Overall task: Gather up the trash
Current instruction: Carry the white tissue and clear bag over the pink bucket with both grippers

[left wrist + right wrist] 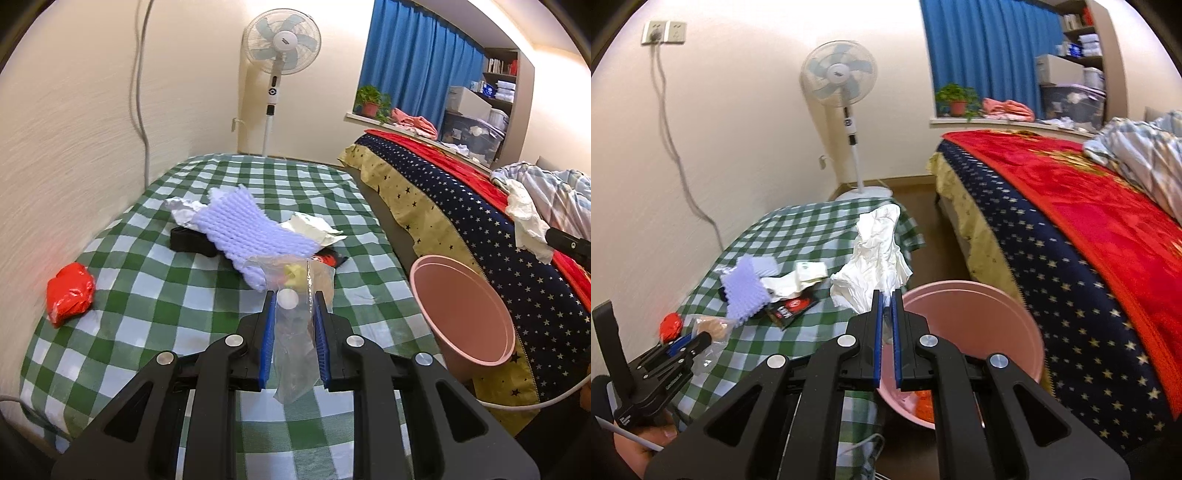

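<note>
My left gripper (293,301) is shut on a clear plastic bag (295,332) with yellow and white bits inside, held above the green checked table (147,280); it also shows in the right wrist view (685,341). My right gripper (886,295) is shut on a crumpled white tissue (879,254) and holds it over the near rim of the pink bin (979,325). The bin (465,314) stands between table and bed, with orange and white trash at its bottom. A red wrapper (70,293), white paper (314,229) and a dark packet (792,308) lie on the table.
A lilac knitted cloth (251,236) lies mid-table over a black object (192,242) and crumpled foil (183,208). A bed with red and starred covers (1089,240) is to the right. A standing fan (846,96) is behind the table. A wall cable (140,92) hangs at the left.
</note>
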Motion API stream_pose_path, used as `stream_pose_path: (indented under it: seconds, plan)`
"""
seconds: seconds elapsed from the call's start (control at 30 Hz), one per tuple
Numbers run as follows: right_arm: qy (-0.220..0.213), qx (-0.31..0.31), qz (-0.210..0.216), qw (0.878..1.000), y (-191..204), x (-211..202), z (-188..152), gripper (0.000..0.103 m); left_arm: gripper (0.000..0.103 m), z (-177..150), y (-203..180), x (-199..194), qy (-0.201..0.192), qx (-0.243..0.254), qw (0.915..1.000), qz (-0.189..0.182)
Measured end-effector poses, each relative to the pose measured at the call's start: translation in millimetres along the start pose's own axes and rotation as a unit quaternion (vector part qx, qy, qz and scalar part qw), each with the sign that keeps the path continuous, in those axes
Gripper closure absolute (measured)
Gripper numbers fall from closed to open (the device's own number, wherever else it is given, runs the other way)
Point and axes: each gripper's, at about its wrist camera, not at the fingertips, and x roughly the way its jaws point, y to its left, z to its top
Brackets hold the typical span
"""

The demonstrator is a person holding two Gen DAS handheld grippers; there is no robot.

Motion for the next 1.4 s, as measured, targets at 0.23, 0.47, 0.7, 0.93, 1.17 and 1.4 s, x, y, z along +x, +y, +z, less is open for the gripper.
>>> stream_pose_path:
  seconds: [0.23, 0.47, 0.7, 0.93, 1.17, 1.4]
  plan:
    - [-0.010, 0.036, -0.062, 0.997, -28, -7, -1, 0.098, 0.084, 14, -24, 8, -0.010, 0.031, 0.9993, -0.019]
    - [-0.002, 0.054, -0.098, 0.994, -46, 3, -6, 0.098, 0.084, 27, -63, 28, -0.014, 0.067, 0.9960, -0.058]
    - [0.003, 0.059, -0.122, 0.991, -53, 11, -6, 0.098, 0.084, 36, -103, 53, -0.011, 0.098, 0.9900, -0.101]
    - [0.012, 0.061, -0.143, 0.988, -61, 21, -9, 0.098, 0.084, 40, -137, 70, -0.007, 0.126, 0.9820, -0.141]
    - [0.023, 0.069, -0.153, 0.986, -65, 33, -10, 0.098, 0.084, 37, -161, 92, 0.009, 0.140, 0.9753, -0.170]
    - [0.028, 0.083, -0.170, 0.981, -70, 39, -11, 0.092, 0.081, 37, -171, 111, 0.033, 0.147, 0.9682, -0.200]
